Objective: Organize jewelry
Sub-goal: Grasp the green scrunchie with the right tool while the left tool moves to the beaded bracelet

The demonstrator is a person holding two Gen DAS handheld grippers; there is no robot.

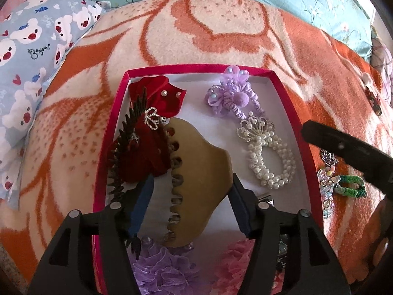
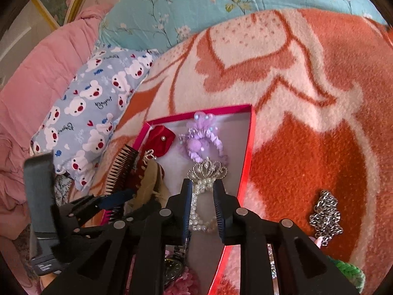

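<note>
A pink-rimmed box (image 1: 289, 108) lies on the blanket and holds jewelry. My left gripper (image 1: 191, 184) is shut on a tan hair claw clip (image 1: 199, 172) inside the box, beside a red velvet bow comb (image 1: 147, 142). A purple scrunchie (image 1: 228, 95) and a pearl bracelet with a crown (image 1: 267, 157) lie on the right side. My right gripper (image 2: 202, 191) hovers open over the pearl bracelet (image 2: 200, 211), inside the box (image 2: 248, 147). The left gripper with the clip (image 2: 152, 179) shows at left in the right wrist view.
On the blanket right of the box lie a silver chain (image 2: 325, 216), a green braided band (image 1: 351, 186) and a sequined strip (image 1: 326, 196). A bear-print pillow (image 1: 32, 56) is at left. Purple (image 1: 159, 268) and pink (image 1: 235, 263) ruffled scrunchies fill the box's near end.
</note>
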